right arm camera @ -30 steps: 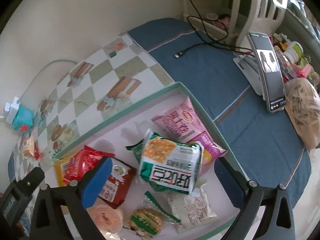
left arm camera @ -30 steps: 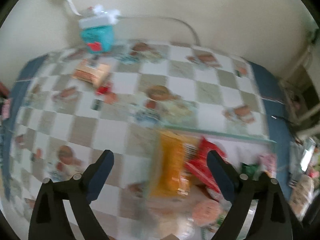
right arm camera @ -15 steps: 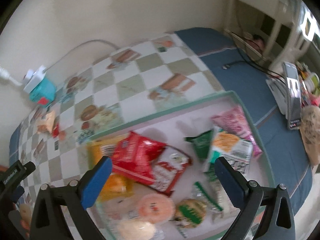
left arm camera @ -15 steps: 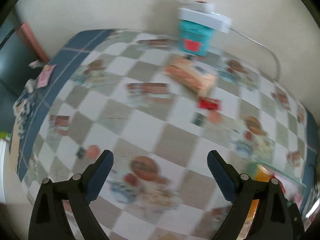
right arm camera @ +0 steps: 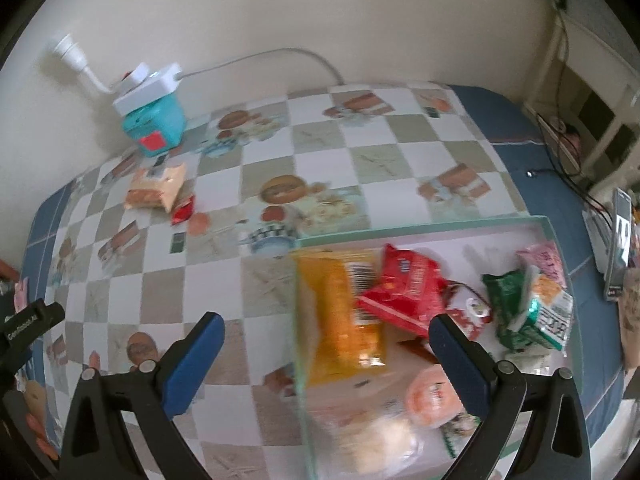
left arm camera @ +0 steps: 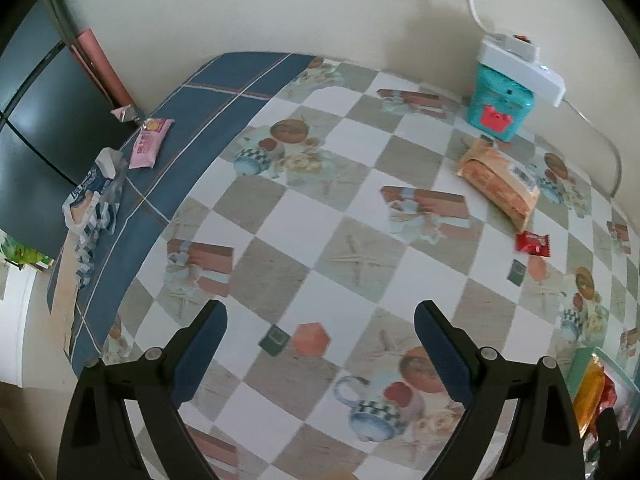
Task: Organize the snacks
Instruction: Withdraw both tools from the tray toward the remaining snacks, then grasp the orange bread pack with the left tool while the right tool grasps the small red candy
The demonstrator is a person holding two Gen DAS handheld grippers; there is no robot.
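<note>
Snacks (right arm camera: 404, 292) (crinkly foil packets) fill a shallow green-rimmed tray (right arm camera: 420, 227).

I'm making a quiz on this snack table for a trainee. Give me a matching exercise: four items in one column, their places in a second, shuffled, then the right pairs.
Items
1. orange snack bag
2. small red candy packet
3. pink wrapper
4. white power strip

Places
A. on the blue border of the tablecloth
B. on top of the teal box
C. inside the green-rimmed tray
D. on the checkered cloth beside the peach biscuit pack

Pairs: 1-C, 2-D, 3-A, 4-B
</note>
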